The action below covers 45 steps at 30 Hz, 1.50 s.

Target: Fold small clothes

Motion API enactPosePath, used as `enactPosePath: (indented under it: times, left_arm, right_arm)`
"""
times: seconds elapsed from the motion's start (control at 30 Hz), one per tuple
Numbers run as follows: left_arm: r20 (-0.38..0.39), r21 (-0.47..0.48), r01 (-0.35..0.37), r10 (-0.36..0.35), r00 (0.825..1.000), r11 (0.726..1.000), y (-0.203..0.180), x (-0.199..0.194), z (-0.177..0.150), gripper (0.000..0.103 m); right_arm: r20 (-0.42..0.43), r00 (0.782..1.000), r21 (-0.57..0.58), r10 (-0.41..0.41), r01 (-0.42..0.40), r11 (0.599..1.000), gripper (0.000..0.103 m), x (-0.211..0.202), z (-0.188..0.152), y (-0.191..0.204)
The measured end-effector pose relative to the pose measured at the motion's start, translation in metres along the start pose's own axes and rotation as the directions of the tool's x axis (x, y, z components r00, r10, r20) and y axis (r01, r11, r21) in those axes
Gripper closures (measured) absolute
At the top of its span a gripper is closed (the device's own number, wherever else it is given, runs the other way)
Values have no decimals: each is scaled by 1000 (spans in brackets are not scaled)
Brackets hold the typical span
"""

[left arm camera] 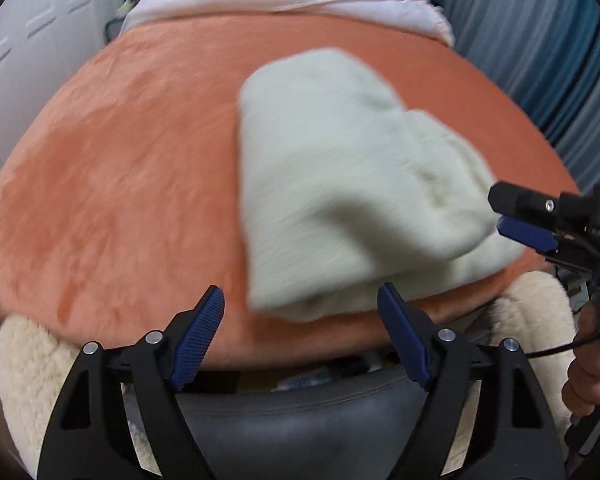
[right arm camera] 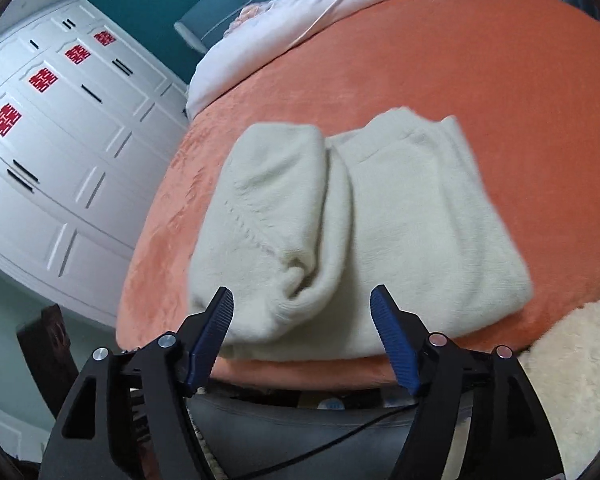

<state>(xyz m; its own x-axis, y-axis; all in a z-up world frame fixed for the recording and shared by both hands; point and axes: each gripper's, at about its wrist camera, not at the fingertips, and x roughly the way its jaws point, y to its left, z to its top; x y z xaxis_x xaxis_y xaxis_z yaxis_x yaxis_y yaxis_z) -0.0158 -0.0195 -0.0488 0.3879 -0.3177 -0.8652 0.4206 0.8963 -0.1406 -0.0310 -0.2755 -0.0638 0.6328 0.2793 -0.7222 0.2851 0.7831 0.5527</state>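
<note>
A pale cream knit garment lies folded on the orange blanket, close to the near edge of the bed. In the right wrist view the garment shows two side flaps folded inward, meeting at a crease down the middle. My left gripper is open just short of the garment's near left corner, with nothing pressed between its pads. My right gripper is open over the near hem and grips nothing. Its fingers also show in the left wrist view, at the garment's right edge.
A white quilt covers the far end of the bed. White wardrobe doors stand to the left, and a blue curtain hangs on the right. Cream fleece and a hand sit near the bed's front edge.
</note>
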Motion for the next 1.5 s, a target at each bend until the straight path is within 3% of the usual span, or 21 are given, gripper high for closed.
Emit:
enactPosePath:
  times: [0.1,0.2,0.23,0.27,0.3,0.33,0.37,0.43,0.5,0.6,0.67,0.73,0.9,1.07,1.13,1.2,1.3,1.4,1.5]
  left_arm:
    - [-32,-37,1,-2,999,999,9,8,-3,26]
    - [-9,9,-3,3,1000,1000,4,13,-3,21]
    - [6,29,-12,12,1000,1000,1,15,-1,21]
    - [15,40,-21,20,1000,999,-3,17,1,23]
    - [16,39,-20,19,1000,999,-3,19,5,38]
    - [1,27,-7,7,1000,1000,-3,20,8,57]
    - [-21,-2,2,-2,1000,1000,0,22,13,67]
    - [-29,-72,80,-82,996,994,5,20,19,73]
    - [-15,-70,96,-97,995,993,-3,17,24,74]
    - [-46,-41,81,-83,995,996,-19,26,26,76]
    - [-87,-30,76,-79,993,997,-26,41,22,76]
    - [-98,-8,47,-47,994,999,-31,47,18,77]
    - [-93,-18,35,-36,995,999,-26,42,18,76]
    - [-81,-27,44,-46,996,999,-21,26,15,74]
    - [-64,-19,55,-56,996,998,-17,12,12,72]
    - [-43,-14,47,-47,998,999,-12,-3,9,70]
    - [22,-2,-20,20,1000,1000,-6,-23,10,70]
    - [49,-4,-67,67,997,998,-3,-32,15,69]
    - [55,-18,-78,78,995,997,1,-31,20,66]
  right_arm:
    - [-94,996,-3,-12,12,1000,32,39,2,14]
    - [-118,993,-4,-22,21,1000,33,61,3,25]
    - [-115,993,-7,-24,23,1000,49,64,5,28]
    - [-103,994,-12,-29,28,1000,84,64,7,31]
    - [-85,995,-24,-55,53,998,89,62,11,35]
    - [-47,998,-30,-37,35,999,90,52,15,38]
    - [20,1000,-23,20,-20,1000,91,35,21,41]
    - [124,989,-43,85,-80,996,91,-2,32,49]
    - [209,974,-86,88,-71,994,91,-34,34,54]
    - [265,964,-66,-17,35,997,91,-51,23,25]
    - [181,973,14,-141,141,990,92,-26,10,-24]
    - [49,979,108,-199,193,975,92,7,-6,-66]
    - [54,987,161,-150,140,977,86,7,-13,-66]
    - [42,989,150,-139,131,980,68,10,-3,-63]
    - [25,992,179,-121,115,977,68,14,-7,-66]
    - [24,994,202,-104,97,975,80,21,0,-70]
    - [85,992,144,-88,75,987,87,8,6,-53]
    - [217,976,63,-23,9,998,90,-31,22,-27]
    - [318,946,-15,-66,74,997,90,-64,30,-13]
